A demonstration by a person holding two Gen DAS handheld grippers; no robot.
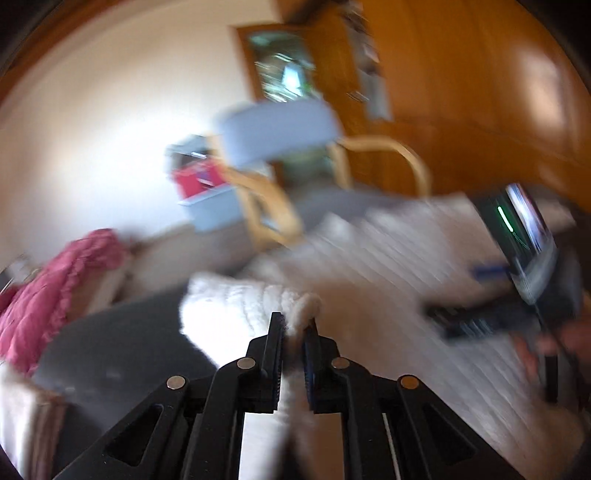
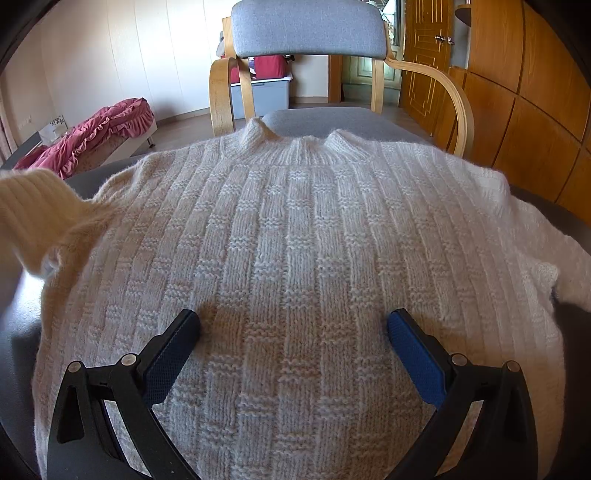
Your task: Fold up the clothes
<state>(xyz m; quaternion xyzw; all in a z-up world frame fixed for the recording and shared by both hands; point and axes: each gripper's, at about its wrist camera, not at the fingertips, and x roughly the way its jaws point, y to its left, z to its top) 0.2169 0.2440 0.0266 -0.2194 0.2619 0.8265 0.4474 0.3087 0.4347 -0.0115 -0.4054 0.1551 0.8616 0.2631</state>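
Note:
A cream knitted sweater [image 2: 295,236] lies spread flat on a dark table [image 2: 22,332], collar at the far side. My right gripper [image 2: 293,325] is open, its blue-padded fingers [image 2: 413,354] just above the sweater's lower middle. My left gripper [image 1: 295,325] is shut on the sweater's left sleeve [image 1: 306,306] and holds it lifted; the left wrist view is motion-blurred. The lifted ribbed cuff [image 2: 40,218] hangs at the left of the right wrist view. The right gripper [image 1: 480,321] shows blurred at the right of the left wrist view.
A wooden armchair with grey cushions [image 2: 306,33] stands right behind the table. A red quilt [image 2: 96,129] lies on a low bench at left. A grey storage bin [image 2: 262,92] sits behind the chair. Wooden cabinets [image 2: 517,92] line the right.

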